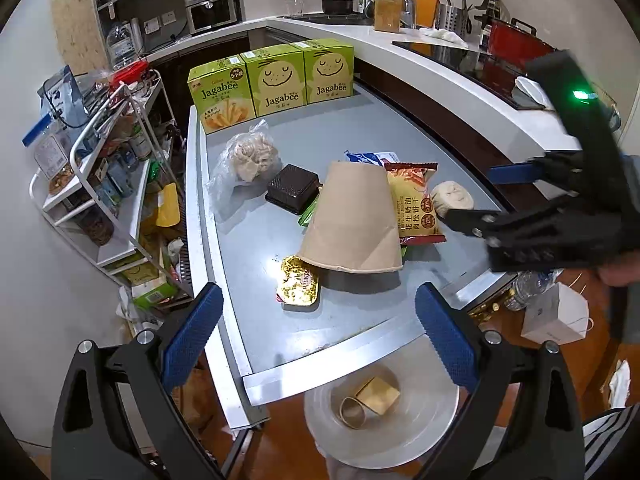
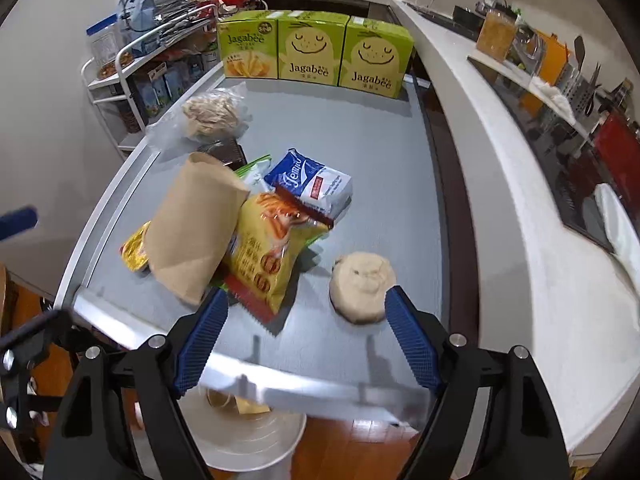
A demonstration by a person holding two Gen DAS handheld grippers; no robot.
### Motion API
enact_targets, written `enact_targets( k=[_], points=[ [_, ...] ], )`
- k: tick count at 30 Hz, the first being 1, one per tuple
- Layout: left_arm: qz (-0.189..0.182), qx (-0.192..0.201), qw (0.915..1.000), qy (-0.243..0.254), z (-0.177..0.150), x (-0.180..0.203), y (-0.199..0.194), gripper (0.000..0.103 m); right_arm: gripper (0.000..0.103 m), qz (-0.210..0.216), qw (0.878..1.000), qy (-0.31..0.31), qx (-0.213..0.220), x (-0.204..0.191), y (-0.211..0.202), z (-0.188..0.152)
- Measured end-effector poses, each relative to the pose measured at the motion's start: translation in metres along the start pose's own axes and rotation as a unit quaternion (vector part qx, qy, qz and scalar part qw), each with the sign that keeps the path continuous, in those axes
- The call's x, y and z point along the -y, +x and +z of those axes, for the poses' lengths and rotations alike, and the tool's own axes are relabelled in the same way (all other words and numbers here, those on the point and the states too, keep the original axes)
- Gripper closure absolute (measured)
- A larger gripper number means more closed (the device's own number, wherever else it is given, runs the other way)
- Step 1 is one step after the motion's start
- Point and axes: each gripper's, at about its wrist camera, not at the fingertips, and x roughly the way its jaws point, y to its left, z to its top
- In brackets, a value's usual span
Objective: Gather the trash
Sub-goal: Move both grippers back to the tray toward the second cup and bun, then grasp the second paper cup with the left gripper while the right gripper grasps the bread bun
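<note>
Left wrist view: the left tongs (image 1: 316, 336) hang wide and empty above the near edge of a grey worktop (image 1: 344, 136). Below that edge sits a white bin (image 1: 432, 436) holding a gold wrapper. The trash lies around a flattened brown paper bag (image 1: 354, 222) at the worktop's middle: a gold foil tray (image 1: 298, 286) just in front of the bag on its left, a black plastic tray (image 1: 293, 188) behind the bag to the left, and a yellow snack packet (image 1: 416, 204) touching the bag's right side. A crumpled beige lump (image 1: 452, 198) lies right of the packet. The right tongs (image 1: 472, 192) hover by that lump. Three Jagabee boxes (image 1: 272, 80) stand well behind the bag and look like stock to leave alone.

Right wrist view: the right tongs (image 2: 304, 332) stand open with nothing between them, above the near edge. The beige lump (image 2: 362, 286) is just ahead of the right pad and well right of the paper bag (image 2: 196, 228). It seems the likeliest next pick: centre the tongs over it, then close gently, since it looks soft. The snack packet (image 2: 276, 248) leans on the bag, and a blue-white tissue pack (image 2: 312, 184) lies behind it. Nothing blocks the lump. The bin (image 2: 248, 440) sits below the near edge.
</note>
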Motion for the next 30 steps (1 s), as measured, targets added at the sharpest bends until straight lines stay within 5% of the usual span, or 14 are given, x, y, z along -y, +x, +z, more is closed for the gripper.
enact_targets(
  k=[6, 18, 21, 24, 27, 30],
  points=[
    [-0.010, -0.007, 0.9997, -0.019, -0.005, -0.005, 0.001, 0.005, 0.013, 0.080, 0.990, 0.116, -0.025, 0.034, 0.038, 0.011],
    [-0.019, -0.019, 0.9984, -0.050, -0.002, -0.025, 0.012, 0.005, 0.008, 0.182, 0.976, 0.118, -0.036, 0.001, 0.056, 0.023],
    [-0.012, -0.017, 0.9989, -0.042, 0.002, -0.029, 0.015, 0.005, 0.008, 0.157, 0.982, 0.108, -0.016, 0.003, 0.034, 0.026],
    [-0.012, -0.015, 0.9995, -0.026, 0.011, -0.033, 0.021, 0.005, 0.008, 0.074, 0.994, 0.075, -0.008, 0.008, 0.014, 0.026],
    [-0.018, -0.014, 0.9997, -0.005, 0.022, -0.034, 0.029, 0.005, 0.025, -0.005, 1.000, 0.012, -0.026, 0.004, 0.010, 0.024],
    [-0.027, -0.014, 0.9994, 0.013, 0.032, -0.034, 0.037, 0.005, 0.031, -0.039, 0.997, -0.043, -0.043, -0.001, 0.010, 0.018]
  ],
)
